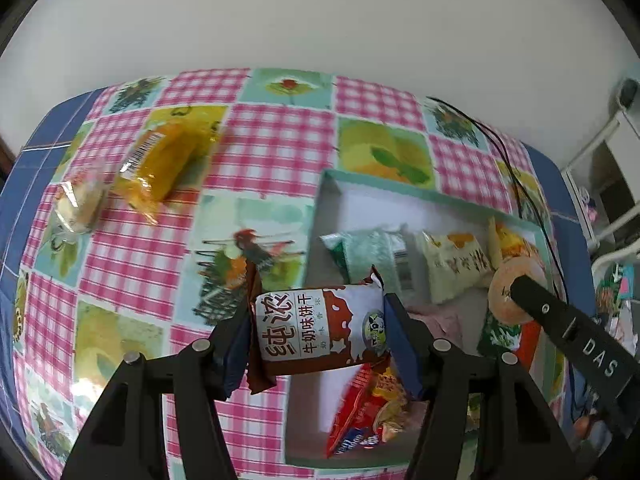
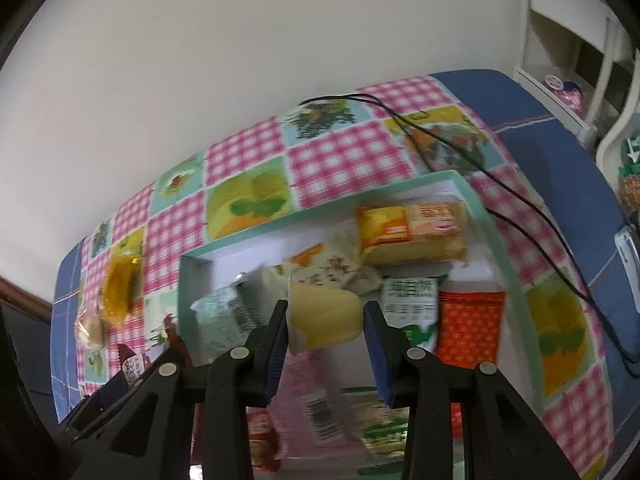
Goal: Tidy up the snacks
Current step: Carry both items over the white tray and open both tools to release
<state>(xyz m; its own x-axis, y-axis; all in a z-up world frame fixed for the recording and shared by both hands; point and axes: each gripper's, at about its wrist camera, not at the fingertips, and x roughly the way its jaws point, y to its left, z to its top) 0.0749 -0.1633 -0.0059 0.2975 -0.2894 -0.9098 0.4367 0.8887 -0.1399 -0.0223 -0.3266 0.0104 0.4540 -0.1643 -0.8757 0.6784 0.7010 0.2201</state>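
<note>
My left gripper (image 1: 318,330) is shut on a brown-and-white milk biscuit packet (image 1: 320,328), held above the left wall of the mint-rimmed white box (image 1: 400,188). In the right wrist view my right gripper (image 2: 326,322) is shut on a pale yellow jelly cup (image 2: 326,316), hanging over the same box (image 2: 496,256). That cup (image 1: 510,292) and the right gripper's finger (image 1: 560,324) also show at the right of the left wrist view. Several packets lie inside the box. A yellow wrapped cake (image 1: 164,160) and a small clear-wrapped pastry (image 1: 80,204) rest on the tablecloth at the far left.
The table carries a pink-checked patchwork cloth (image 1: 276,148) with a blue border. A black cable (image 2: 500,200) runs across the cloth behind and right of the box. White shelving (image 2: 568,60) stands to the right, and a pale wall rises behind the table.
</note>
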